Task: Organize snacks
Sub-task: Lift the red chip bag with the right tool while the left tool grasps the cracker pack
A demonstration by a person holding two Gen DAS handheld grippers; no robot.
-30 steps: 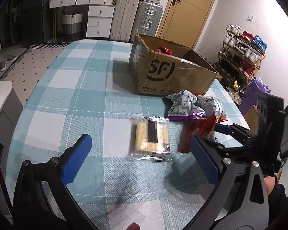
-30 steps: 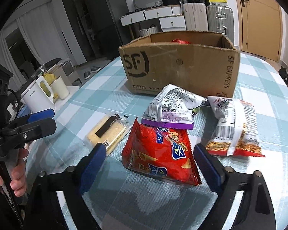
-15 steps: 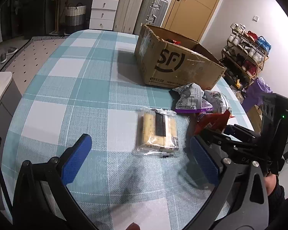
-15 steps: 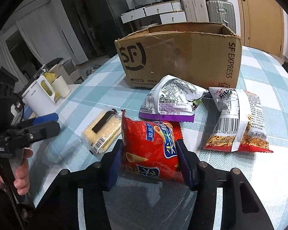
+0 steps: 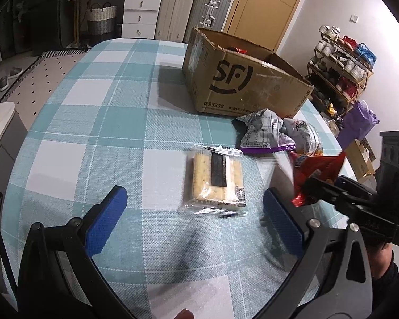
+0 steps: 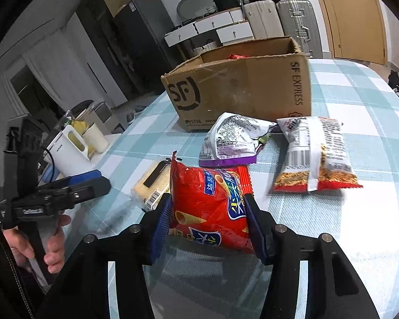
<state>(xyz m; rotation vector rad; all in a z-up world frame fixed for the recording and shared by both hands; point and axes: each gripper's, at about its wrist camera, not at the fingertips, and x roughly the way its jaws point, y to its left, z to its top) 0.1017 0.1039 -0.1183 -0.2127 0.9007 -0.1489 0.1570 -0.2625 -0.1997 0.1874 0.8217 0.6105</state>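
Kettle [image 6: 70, 147] only in right-wrist view.

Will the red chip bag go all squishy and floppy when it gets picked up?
Probably squishy: the red chip bag looks puffed with air and dents where the right gripper pads pinch it. It likely droops little, since its top edge stands up above the pads. It seems light, and the shiny film may be slippery.

clear: tablecloth [image 5: 98, 122] left of cracker pack [image 5: 215, 180] | blocked: cardboard box [image 6: 242, 90] behind snack bags [image 6: 314, 154]
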